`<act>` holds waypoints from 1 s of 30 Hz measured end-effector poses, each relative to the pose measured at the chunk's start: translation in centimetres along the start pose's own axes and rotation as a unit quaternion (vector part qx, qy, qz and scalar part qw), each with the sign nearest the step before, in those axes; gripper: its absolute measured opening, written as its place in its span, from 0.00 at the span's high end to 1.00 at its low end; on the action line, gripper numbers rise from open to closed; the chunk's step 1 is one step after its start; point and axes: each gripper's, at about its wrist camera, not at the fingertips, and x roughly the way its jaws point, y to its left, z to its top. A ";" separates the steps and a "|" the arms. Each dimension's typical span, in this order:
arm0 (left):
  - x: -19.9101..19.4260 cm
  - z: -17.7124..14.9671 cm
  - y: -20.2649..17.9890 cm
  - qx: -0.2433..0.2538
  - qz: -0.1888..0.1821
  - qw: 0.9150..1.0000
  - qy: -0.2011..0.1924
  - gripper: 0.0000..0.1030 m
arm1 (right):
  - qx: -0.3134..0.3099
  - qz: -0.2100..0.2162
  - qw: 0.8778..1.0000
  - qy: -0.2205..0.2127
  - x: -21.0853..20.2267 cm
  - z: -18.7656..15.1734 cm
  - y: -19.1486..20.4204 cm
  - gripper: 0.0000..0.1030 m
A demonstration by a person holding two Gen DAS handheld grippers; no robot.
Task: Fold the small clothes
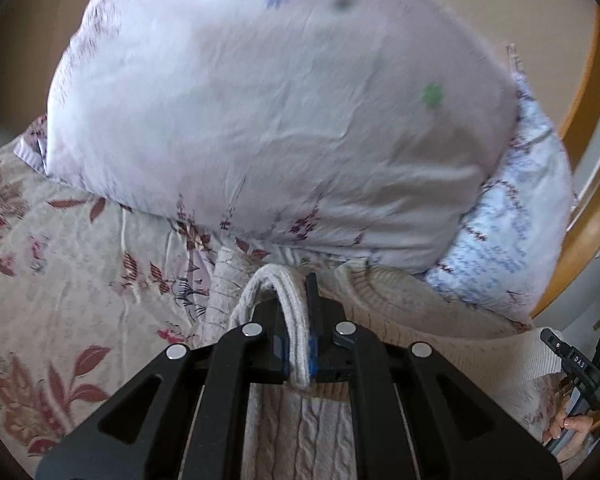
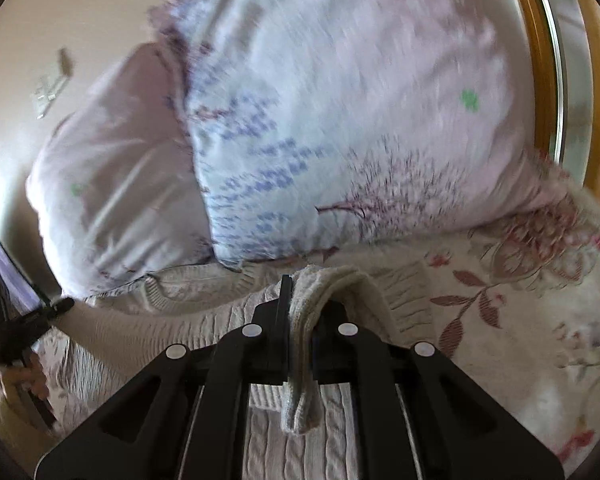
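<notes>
Both jaws are clenched on the ribbed edge of one cream cable-knit sweater (image 1: 300, 432) lying on the floral bedspread (image 1: 60, 264), the left gripper (image 1: 298, 344) and right gripper (image 2: 300, 344) each pinching one bunch of it. Judging by this, a fold is being carried across toward the two pillows (image 1: 260, 120). Next comes laying the edge down evenly, then letting go.

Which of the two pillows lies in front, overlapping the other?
The plain lilac pillow lies in front; the pillow with the blue print is tucked behind it.
</notes>
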 end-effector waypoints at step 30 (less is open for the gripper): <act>0.0 -1.5 2.7 -0.003 0.016 0.999 0.037 0.53 | 0.093 -0.041 0.994 0.044 -1.0 -2.0 -6.3 0.60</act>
